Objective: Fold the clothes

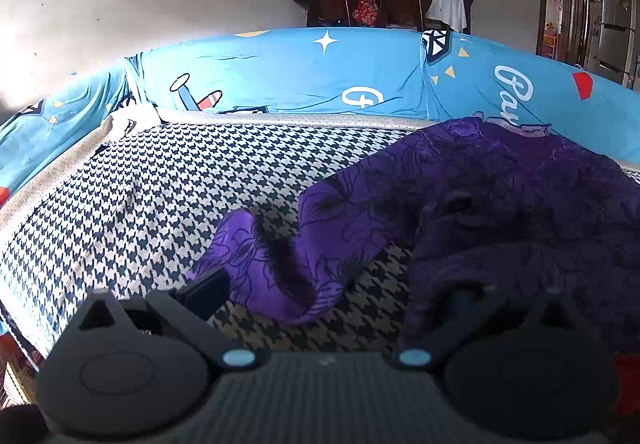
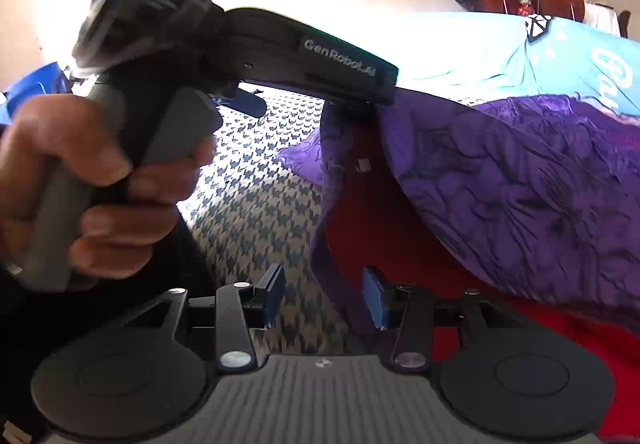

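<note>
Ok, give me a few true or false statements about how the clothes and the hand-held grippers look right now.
1. The purple garment lies on a houndstooth cushion. True.
2. The right hand-held gripper is clamped shut. False: its jaws stand apart, with nothing pinched.
3. A red cloth shows beneath the purple garment. True.
4. The sheet over the sofa back is plain green. False: it is blue with cartoon prints.

soft matt purple cloth garment [image 1: 500, 196] on woven houndstooth fabric cover [image 1: 168, 180].
</note>
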The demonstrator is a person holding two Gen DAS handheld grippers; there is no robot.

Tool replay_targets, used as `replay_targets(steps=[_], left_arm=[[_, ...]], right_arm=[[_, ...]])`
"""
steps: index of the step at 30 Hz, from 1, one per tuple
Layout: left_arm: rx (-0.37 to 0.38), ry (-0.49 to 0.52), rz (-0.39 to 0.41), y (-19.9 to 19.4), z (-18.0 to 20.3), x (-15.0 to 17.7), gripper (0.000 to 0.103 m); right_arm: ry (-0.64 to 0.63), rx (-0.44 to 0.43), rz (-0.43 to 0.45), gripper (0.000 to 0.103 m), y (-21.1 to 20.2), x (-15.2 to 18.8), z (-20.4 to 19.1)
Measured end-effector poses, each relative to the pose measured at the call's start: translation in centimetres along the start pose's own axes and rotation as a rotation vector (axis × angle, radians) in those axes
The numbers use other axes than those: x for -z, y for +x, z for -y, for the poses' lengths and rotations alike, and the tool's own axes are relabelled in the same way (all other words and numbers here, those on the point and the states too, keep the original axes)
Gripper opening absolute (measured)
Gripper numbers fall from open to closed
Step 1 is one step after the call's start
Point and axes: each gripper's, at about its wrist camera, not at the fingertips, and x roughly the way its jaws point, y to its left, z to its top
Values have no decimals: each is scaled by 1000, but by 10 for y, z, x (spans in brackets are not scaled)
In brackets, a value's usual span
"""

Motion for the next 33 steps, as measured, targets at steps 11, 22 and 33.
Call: replay_targets(steps=[11, 22, 33], left_arm=[[39, -32, 1, -2, -10, 2, 103], [158, -58, 19, -16, -27, 4, 103], [148, 38, -93, -7, -26, 29, 103]], right_arm=[[34, 94, 14, 13, 34, -16, 3], [14, -149, 0, 6, 27, -26, -17], [-5, -147, -113, 27, 27, -3, -13]])
